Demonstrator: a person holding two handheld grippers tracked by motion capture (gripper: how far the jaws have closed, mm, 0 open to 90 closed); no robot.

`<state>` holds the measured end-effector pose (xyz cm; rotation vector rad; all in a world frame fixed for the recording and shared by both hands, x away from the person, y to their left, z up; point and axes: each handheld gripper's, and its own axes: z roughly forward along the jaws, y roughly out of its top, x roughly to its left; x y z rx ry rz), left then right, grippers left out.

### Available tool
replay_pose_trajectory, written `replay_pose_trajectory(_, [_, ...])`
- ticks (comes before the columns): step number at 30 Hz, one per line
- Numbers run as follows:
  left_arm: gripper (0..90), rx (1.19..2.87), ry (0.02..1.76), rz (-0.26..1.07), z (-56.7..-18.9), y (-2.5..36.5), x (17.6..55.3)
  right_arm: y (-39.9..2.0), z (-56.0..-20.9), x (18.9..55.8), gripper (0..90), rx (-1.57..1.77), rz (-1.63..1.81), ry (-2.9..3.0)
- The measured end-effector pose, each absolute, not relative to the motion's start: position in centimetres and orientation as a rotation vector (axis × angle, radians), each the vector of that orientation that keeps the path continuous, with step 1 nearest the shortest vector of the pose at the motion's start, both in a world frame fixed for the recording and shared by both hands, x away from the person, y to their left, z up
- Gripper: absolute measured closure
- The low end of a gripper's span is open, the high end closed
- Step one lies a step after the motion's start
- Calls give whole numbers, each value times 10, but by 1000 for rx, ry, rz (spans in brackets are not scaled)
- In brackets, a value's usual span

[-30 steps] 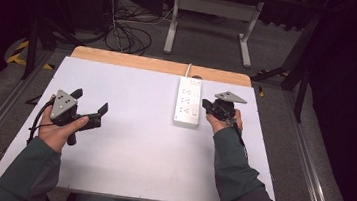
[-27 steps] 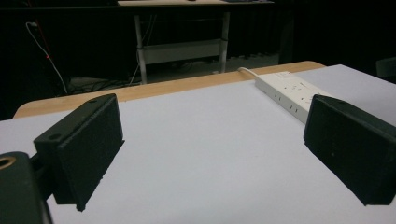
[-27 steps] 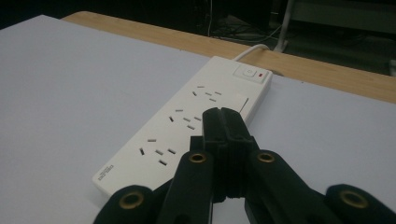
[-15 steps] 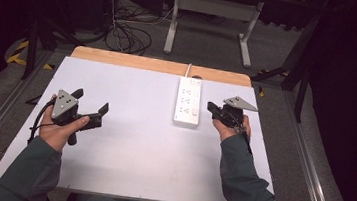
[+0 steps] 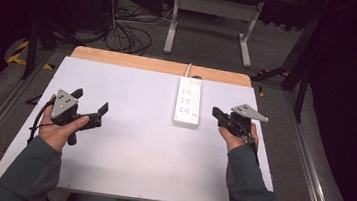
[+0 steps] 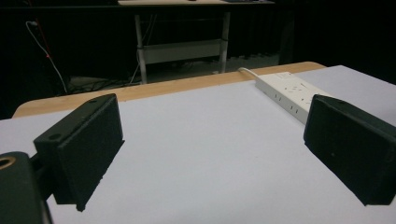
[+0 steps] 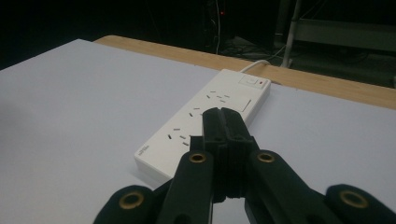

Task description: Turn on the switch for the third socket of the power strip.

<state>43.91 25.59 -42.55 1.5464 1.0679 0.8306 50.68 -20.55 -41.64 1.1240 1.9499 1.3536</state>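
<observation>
High view: at nine o'clock on the white table (image 5: 131, 146) the left gripper (image 5: 88, 106) rests with jaws spread wide, empty. The power strip (image 5: 188, 101) lies toward one o'clock. Just beside it at three o'clock, the right gripper (image 5: 217, 113) is clenched, empty.

Power strip (image 6: 289, 93) end behind gripper

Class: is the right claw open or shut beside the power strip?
Shut. The right claw has its two black jaws pressed together with nothing between them, beside the power strip.
</observation>
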Motion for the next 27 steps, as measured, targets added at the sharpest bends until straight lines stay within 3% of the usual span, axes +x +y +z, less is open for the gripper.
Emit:
replay_pose_trajectory(22, [53, 1546, 1065, 832, -425, 256, 439, -219, -416, 483, 900, 1119, 1396, 1913])
replay_pose_trajectory(27, [53, 1547, 1067, 830, -425, 256, 439, -223, -417, 478, 838, 1117, 1406, 1905])
